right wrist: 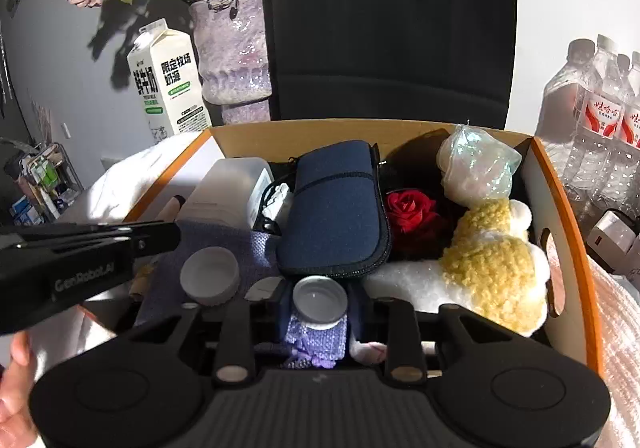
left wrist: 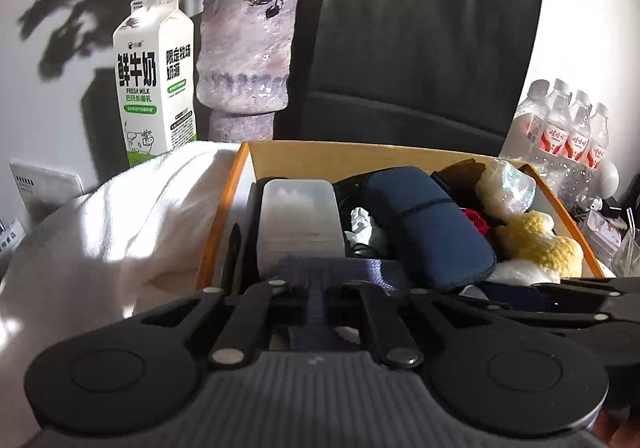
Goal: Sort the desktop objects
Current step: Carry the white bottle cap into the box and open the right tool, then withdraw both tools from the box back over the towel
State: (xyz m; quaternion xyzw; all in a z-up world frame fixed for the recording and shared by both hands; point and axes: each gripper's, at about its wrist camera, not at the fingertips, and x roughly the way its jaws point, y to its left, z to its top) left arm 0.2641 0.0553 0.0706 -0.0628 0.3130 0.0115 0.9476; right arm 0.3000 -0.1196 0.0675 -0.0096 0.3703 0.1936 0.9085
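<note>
An orange-rimmed cardboard box (right wrist: 558, 191) holds a navy zip pouch (right wrist: 336, 207), a clear plastic container (left wrist: 298, 215), a red rose (right wrist: 408, 207), a yellow-white plush toy (right wrist: 492, 264), an iridescent wrapped bundle (right wrist: 476, 167) and two white lids (right wrist: 210, 276). My left gripper (left wrist: 316, 288) is low over the box's near edge, shut on a blue-grey woven cloth (left wrist: 340, 272). It shows from the side in the right wrist view (right wrist: 160, 238). My right gripper (right wrist: 316, 308) is over the box's near side; a white lid (right wrist: 320, 302) and lilac cloth lie between its jaws, grip unclear.
A milk carton (left wrist: 154, 79), a purple vase (left wrist: 246, 55) with dried flowers and a black paper bag (left wrist: 420, 47) stand behind the box. Bottled water packs (right wrist: 600, 119) stand at the right. A white towel (left wrist: 120, 232) lies left of the box.
</note>
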